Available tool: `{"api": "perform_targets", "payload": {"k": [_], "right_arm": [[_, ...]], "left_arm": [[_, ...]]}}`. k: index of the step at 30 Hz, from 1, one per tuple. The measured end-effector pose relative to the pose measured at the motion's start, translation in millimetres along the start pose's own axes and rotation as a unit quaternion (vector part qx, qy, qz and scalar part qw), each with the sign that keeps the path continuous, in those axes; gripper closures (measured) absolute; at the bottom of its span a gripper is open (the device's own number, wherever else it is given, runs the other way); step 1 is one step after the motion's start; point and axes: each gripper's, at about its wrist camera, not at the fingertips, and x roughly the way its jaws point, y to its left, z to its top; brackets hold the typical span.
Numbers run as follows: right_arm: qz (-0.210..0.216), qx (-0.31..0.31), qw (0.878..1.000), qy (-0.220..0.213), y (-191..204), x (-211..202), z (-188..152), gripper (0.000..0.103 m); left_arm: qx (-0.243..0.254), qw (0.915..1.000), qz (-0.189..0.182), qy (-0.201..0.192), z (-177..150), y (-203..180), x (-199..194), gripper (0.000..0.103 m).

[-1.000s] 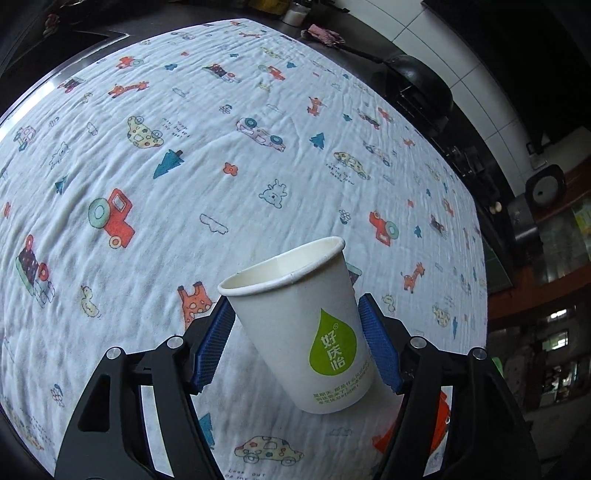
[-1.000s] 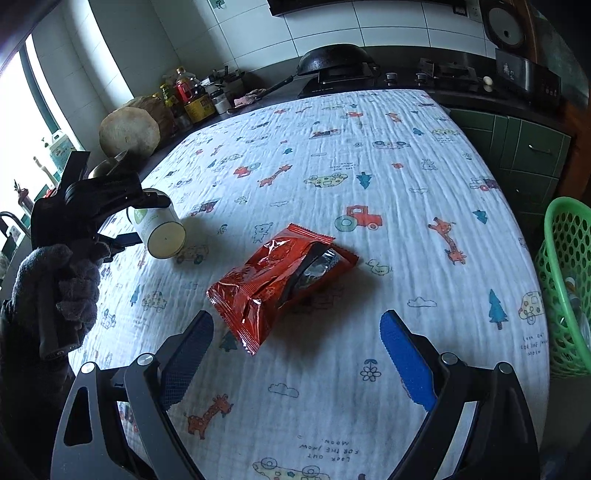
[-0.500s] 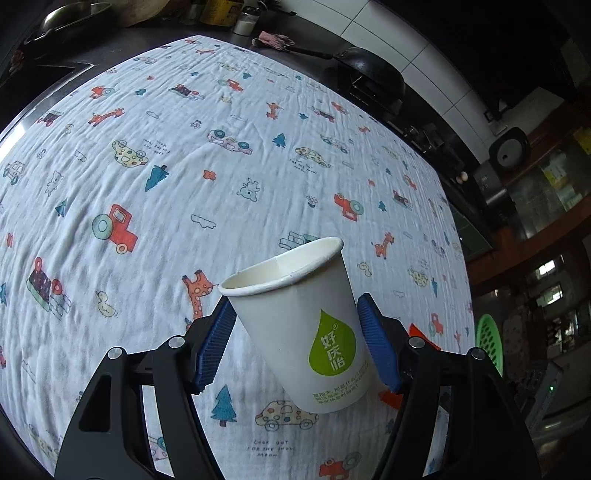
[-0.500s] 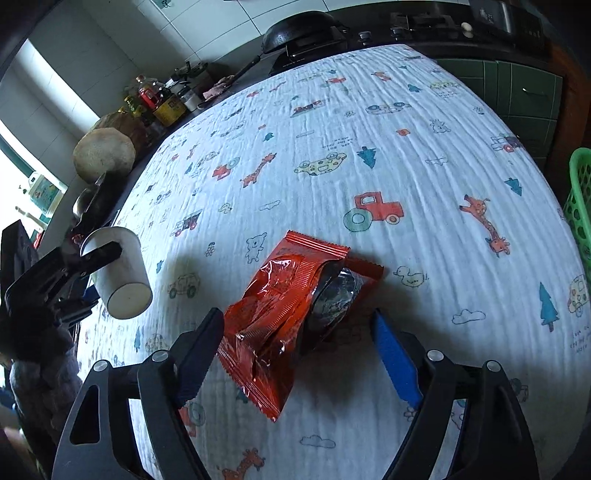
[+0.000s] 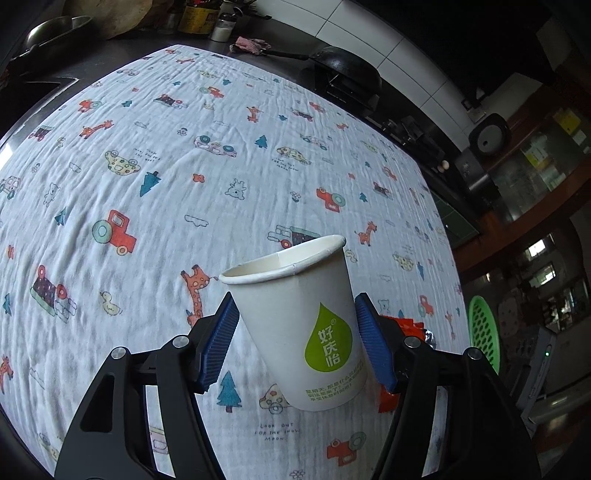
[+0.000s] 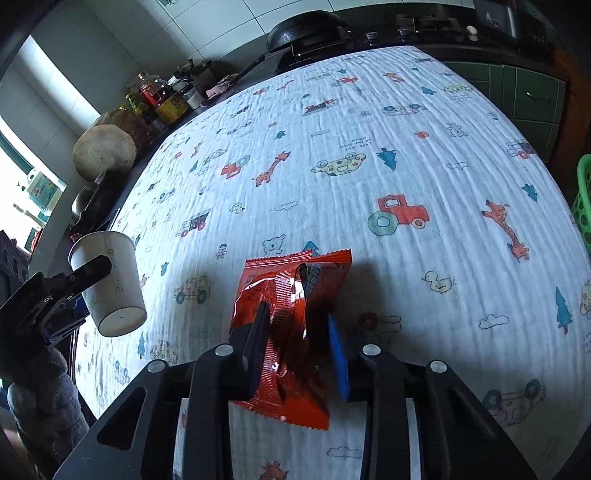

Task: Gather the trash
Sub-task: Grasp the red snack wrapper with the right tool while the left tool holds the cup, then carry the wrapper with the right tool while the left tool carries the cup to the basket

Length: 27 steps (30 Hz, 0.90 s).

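L gripper (image 5: 295, 332) has the paper cup (image 5: 299, 325) between its blue pads (image 5: 218, 343), one pad on each side of the cup wall, below the rim. Cup is upright but tilted, mouth leaning away from the camera, green drop logo facing it. Cup is held up off the printed tablecloth (image 5: 147, 177); in the R wrist view its base (image 6: 122, 319) hangs clear above the cloth, w/ shadow under it. Jaws are closing a bit, clamped on the cup.

R gripper (image 6: 297, 343) is down at the cloth w/ the red snack wrapper (image 6: 284, 332) between its fingers. Jaws are closing: left finger presses into the crumpled foil, right blue pad sits against the wrapper's other edge. Wrapper is pinched around its middle; its serrated top end sticks out beyond the fingertips, bottom end runs back under the gripper body. Whether it's lifted off the cloth: can't tell.

Relative to the wrapper: cup is well off to its left, green basket (image 6: 581, 199) well off to its right at the cloth's edge, black wok (image 6: 306, 29) far beyond it on the stove.

Both grippers angle steeply down toward the cloth. A gloved hand (image 6: 44, 398) carries the L gripper, low at the frame's left.
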Motion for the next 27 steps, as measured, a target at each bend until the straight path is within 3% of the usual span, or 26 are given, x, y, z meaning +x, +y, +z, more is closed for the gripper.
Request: {"api": "perform_targets", "payload": {"k": [8, 27], "right_arm": [[0.007, -0.011, 1.0, -0.019, -2, -25, -7, 0.093], [-0.011, -0.008, 0.998, -0.057, -24, -66, -18, 0.097]], "left_arm": [[0.017, 0.9993, -0.033, 0.011, -9, -20, -4, 0.04], [0.049, 0.9953, -0.075, 0.036, -23, -57, -1, 0.04]]}}
